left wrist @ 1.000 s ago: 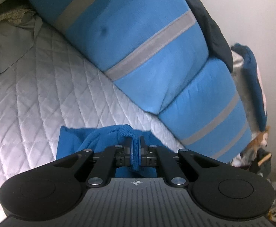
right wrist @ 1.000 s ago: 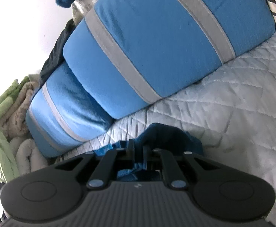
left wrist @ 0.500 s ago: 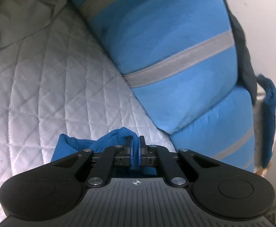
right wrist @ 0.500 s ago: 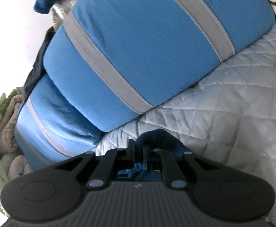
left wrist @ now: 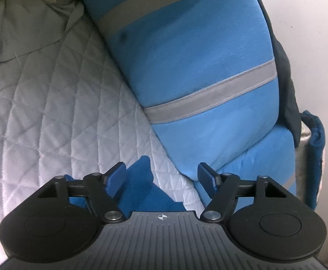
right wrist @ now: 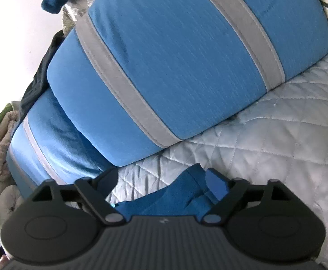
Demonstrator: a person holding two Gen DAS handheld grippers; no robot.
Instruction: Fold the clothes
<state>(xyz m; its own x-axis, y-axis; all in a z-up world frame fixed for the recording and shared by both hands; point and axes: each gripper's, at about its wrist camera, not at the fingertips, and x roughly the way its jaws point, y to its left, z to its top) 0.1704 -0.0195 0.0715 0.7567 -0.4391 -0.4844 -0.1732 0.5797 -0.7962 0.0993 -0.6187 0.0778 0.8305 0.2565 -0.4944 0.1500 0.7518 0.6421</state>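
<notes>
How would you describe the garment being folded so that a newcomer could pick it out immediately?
On the white quilted bedspread, in front of the big light-blue cushion with grey stripes, lies a small dark blue garment. It sits between the open left gripper, deeper blue than the cushion and unstriped.

A deep blue garment lies on the quilted white bedcover, bunched up close under both cameras. In the left wrist view one folded corner stands up in a peak; in the right wrist view a rumpled ridge of it rises just short of the blue-and-grey striped cushion.
</notes>
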